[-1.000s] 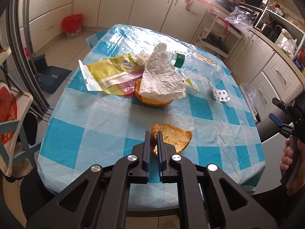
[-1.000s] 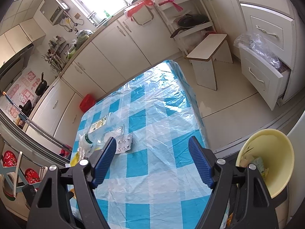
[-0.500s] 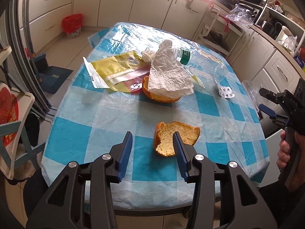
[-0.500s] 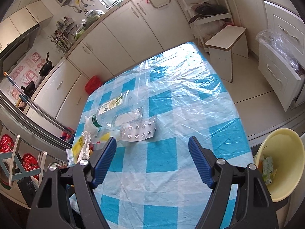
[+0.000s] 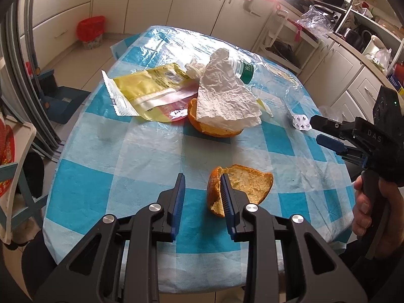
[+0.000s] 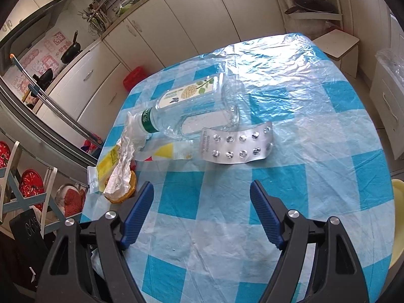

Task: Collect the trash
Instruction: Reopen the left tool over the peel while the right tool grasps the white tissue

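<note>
A torn orange peel [image 5: 247,184] lies near the table's front edge. My left gripper [image 5: 202,192] hangs over it with jaws closing. The peel's left rim stands between them against the right finger [image 5: 224,197], and the left pad is apart from it. Farther back, a crumpled tissue [image 5: 224,101] covers a second peel [image 5: 214,130], beside a yellow wrapper [image 5: 146,88] and a clear bottle [image 5: 246,69]. My right gripper [image 6: 202,192] is open and empty above the cloth, just short of a silver blister pack [image 6: 234,144]. It also shows at the right in the left wrist view [image 5: 315,131].
The table wears a blue-and-white checked cloth [image 6: 227,240] under clear plastic. A small clear-and-yellow sachet [image 6: 169,151] lies by the bottle [image 6: 186,106]. A yellow bowl [image 6: 397,222] sits beyond the table's right edge. Cabinets, a white stool [image 6: 338,43] and a red bin [image 5: 91,31] ring the table.
My left jaws, shut on the peel's rim a second ago, sprang wide and have narrowed again. My right gripper swung in over the table, so the blister pack looks nearer.
</note>
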The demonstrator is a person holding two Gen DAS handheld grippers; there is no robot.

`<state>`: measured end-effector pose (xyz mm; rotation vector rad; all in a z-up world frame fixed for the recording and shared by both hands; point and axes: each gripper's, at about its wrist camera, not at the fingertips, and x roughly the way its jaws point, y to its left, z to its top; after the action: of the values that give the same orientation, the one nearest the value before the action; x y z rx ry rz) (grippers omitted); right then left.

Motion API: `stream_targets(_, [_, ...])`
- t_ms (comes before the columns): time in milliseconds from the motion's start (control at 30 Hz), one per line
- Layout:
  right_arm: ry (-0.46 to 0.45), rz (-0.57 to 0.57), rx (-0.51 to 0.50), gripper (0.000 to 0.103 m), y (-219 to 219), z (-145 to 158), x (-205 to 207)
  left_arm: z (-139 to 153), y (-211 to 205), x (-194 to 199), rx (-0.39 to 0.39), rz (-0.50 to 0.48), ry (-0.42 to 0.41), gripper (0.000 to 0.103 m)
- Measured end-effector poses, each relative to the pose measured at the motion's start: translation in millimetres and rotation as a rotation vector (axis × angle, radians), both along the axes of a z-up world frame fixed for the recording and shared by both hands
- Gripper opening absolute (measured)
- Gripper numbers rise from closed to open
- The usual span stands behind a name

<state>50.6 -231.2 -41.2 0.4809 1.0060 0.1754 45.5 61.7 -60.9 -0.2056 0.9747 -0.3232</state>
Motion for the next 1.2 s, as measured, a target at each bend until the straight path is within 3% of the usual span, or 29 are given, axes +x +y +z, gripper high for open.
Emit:
stream_targets(300, [-0.024,0.097,0.037,0.076,49,-5,19,-2,19,0,-0.047,0.022,0.001,0.030])
stream_targets(700, [-0.069,0.121,0.055,0.074,97,-15,53,5,44,-10,-0.091,0.027,-0.033,0.035])
stream_targets(733, [-0.069,0.121,0.054,0.071,100,-18,56,5,47,-10,-0.089,0.032,-0.033,0.035])
stream_targets(833, [-0.078,0.147,0.050,0.048,107,-23,61,4,57,-10,-0.085,0.049,-0.026,0.035])
stream_targets(900, [-0.090,0.180,0.042,0.024,112,-22,61,2,64,-8,-0.082,0.062,-0.023,0.035])
stream_targets(967, [-0.116,0.200,0.039,0.015,112,-15,57,2,71,-6,-0.083,0.077,-0.024,0.035])
stream_targets(1000, [-0.127,0.211,0.046,0.010,110,-11,56,2,73,-5,-0.084,0.081,-0.027,0.035])
stream_targets(1200, [-0.185,0.246,0.085,0.006,75,15,27,10,62,9,-0.067,0.057,-0.053,0.035])
